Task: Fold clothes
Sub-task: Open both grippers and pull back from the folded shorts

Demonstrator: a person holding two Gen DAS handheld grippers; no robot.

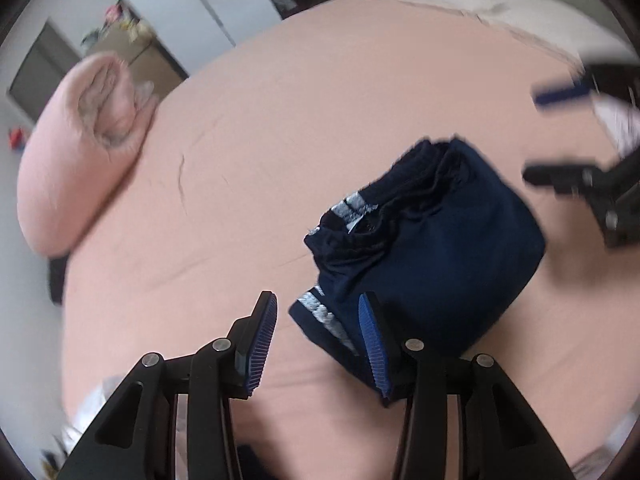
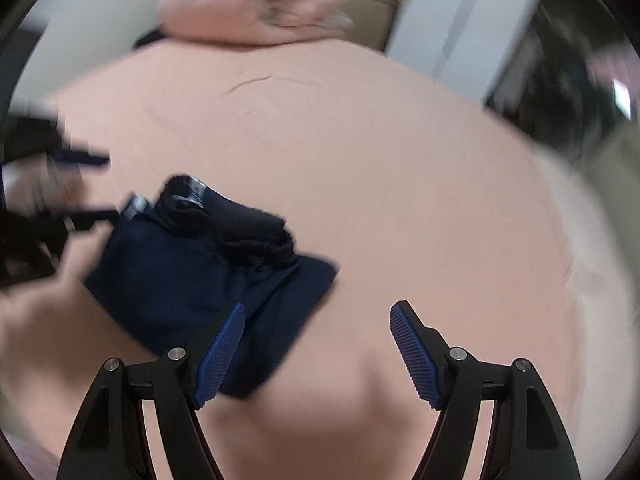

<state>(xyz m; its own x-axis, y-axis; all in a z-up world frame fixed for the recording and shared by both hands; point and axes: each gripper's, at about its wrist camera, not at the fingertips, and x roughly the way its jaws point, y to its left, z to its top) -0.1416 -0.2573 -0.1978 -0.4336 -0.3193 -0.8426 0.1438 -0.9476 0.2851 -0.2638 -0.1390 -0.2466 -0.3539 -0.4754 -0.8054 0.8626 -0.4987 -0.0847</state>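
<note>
A folded navy garment (image 1: 436,256) with silver-white stripes and a gathered waistband lies on the pink bed sheet (image 1: 280,140). My left gripper (image 1: 320,336) is open just above the garment's near-left corner, and nothing sits between its blue pads. The right gripper (image 1: 536,136) shows at the right edge of this view, open and blurred. In the right wrist view the same garment (image 2: 192,272) lies to the lower left. My right gripper (image 2: 320,340) is open over bare sheet (image 2: 400,184), its left pad (image 2: 220,352) overlapping the garment's near corner. The left gripper (image 2: 96,184) appears blurred at the left.
A pink pillow (image 1: 76,152) lies at the head of the bed, also seen as the pillow (image 2: 256,4) at the top of the right wrist view. A cream blanket (image 1: 500,0) covers the far right of the bed. White wardrobe doors (image 1: 208,4) stand behind.
</note>
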